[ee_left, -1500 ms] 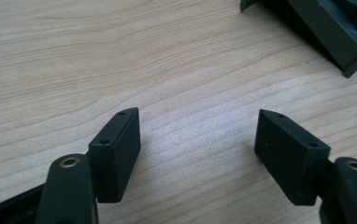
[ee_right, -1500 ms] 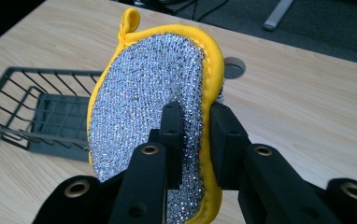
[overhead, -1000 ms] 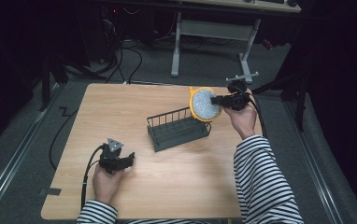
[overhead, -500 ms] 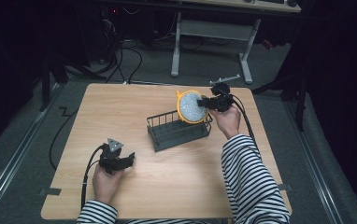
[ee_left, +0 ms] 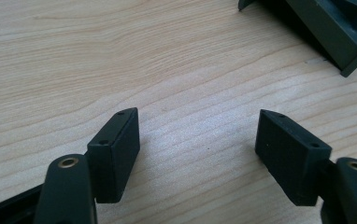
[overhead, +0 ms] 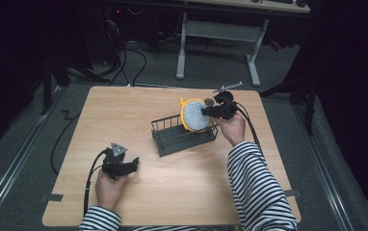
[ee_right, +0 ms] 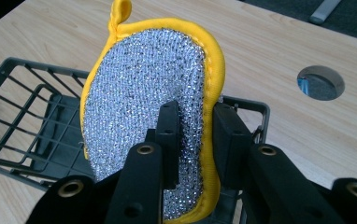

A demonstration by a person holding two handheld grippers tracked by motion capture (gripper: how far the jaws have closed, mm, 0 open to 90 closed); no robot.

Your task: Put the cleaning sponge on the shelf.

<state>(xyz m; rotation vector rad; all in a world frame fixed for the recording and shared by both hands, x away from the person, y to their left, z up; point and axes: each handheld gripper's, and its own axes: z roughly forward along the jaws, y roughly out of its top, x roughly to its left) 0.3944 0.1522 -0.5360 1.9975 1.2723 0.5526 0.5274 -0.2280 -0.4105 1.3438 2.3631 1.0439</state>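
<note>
Here your right gripper [overhead: 210, 111] has its jaws pinched on the scourer [overhead: 194, 115], a silver mesh pad with a yellow border and a small loop at its top; you grip it by the lower edge, so the pad stands upright with its loop end up, which looks like the right attitude for dropping it edgewise between the wires; in the right gripper view the scourer [ee_right: 151, 107] hangs just over the right end of the rack [ee_right: 32, 121], above its rim rather than down inside it, though whether its lower edge touches the wire I cannot tell; the rack [overhead: 182, 137] itself is a dark wire basket near the middle of the table [overhead: 124, 110], and what shows of its base looks bare; beyond the rack, a round cable hole [ee_right: 320, 82] sits in the tabletop; your left gripper [overhead: 124, 166] rests low at the near left, well apart from the rack, its jaws spread wide over bare wood with nothing between them; a corner of the rack [ee_left: 321, 28] shows ahead of it; parked there, it stays out of the way, I judge.
</note>
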